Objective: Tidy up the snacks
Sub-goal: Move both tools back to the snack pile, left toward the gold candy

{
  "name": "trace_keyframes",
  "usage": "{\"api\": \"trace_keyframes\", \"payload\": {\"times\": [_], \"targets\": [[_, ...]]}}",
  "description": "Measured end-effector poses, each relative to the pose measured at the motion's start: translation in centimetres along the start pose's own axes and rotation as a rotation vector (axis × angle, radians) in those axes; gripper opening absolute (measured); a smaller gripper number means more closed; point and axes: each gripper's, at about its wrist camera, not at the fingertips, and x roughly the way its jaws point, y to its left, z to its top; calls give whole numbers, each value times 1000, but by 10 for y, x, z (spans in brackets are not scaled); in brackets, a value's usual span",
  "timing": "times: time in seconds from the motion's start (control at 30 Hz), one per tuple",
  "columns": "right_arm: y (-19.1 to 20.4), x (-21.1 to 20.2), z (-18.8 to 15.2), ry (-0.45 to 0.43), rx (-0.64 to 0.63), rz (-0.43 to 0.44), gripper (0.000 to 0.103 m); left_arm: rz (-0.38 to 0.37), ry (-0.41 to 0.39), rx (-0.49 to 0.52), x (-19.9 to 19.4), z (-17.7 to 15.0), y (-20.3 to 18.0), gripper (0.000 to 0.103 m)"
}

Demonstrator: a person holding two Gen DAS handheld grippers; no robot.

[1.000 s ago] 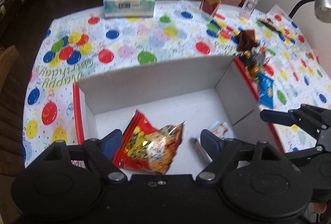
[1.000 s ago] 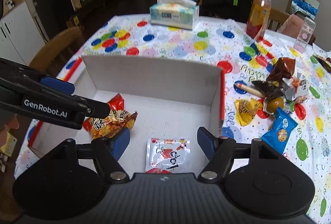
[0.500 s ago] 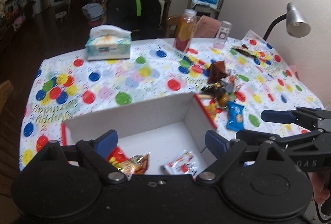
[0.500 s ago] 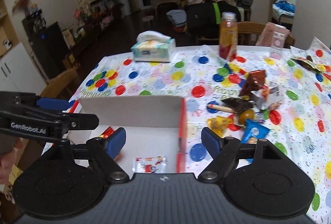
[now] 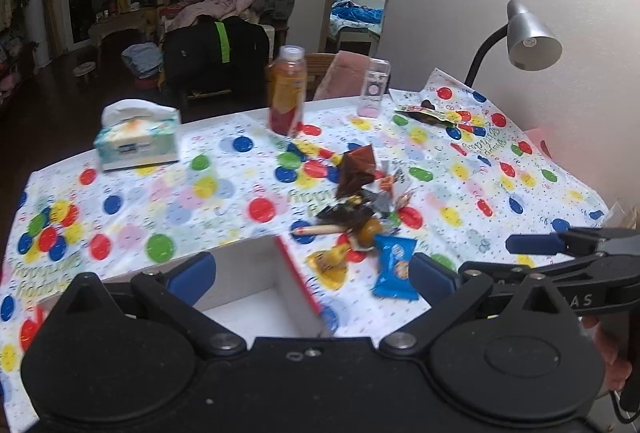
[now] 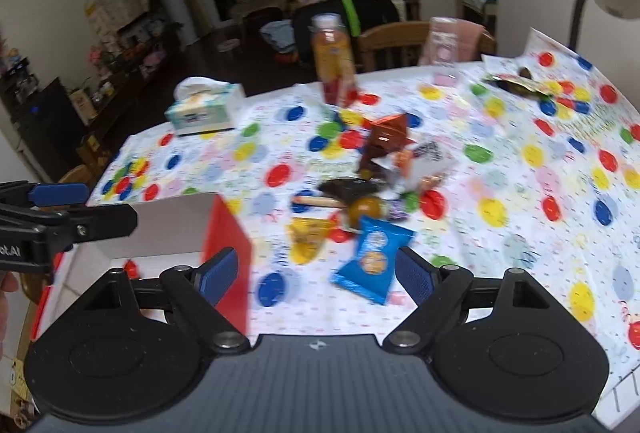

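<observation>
left wrist view: left gripper (image 5: 312, 271) jaws spread wide, empty, hovering above right corner of white box (image 5: 256, 273). right gripper (image 6: 316, 275) released too, holding nothing, blue cookie packet (image 6: 372, 259) on tablecloth (image 6: 520, 161) between its fingers. snack pile (image 5: 360, 193) just right of box, blue packet nearest. tissue box (image 5: 138, 139) far left, juice bottle (image 5: 286, 91) beyond pile.
</observation>
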Motion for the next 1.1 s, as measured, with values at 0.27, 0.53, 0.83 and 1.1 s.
{"api": "trace_keyframes", "payload": {"times": [0.27, 0.53, 0.83, 1.1], "targets": [[-42, 30, 3, 51, 0, -23, 86, 18, 108, -121, 63, 22, -26, 102], [-66, 70, 4, 113, -2, -7, 86, 66, 223, -263, 124, 37, -34, 100], [-77, 118, 9, 184, 35, 37, 86, 134, 336, -293, 180, 32, -45, 87], [-83, 158, 6, 256, 97, 44, 85, 212, 380, -227, 212, 28, -54, 80]]}}
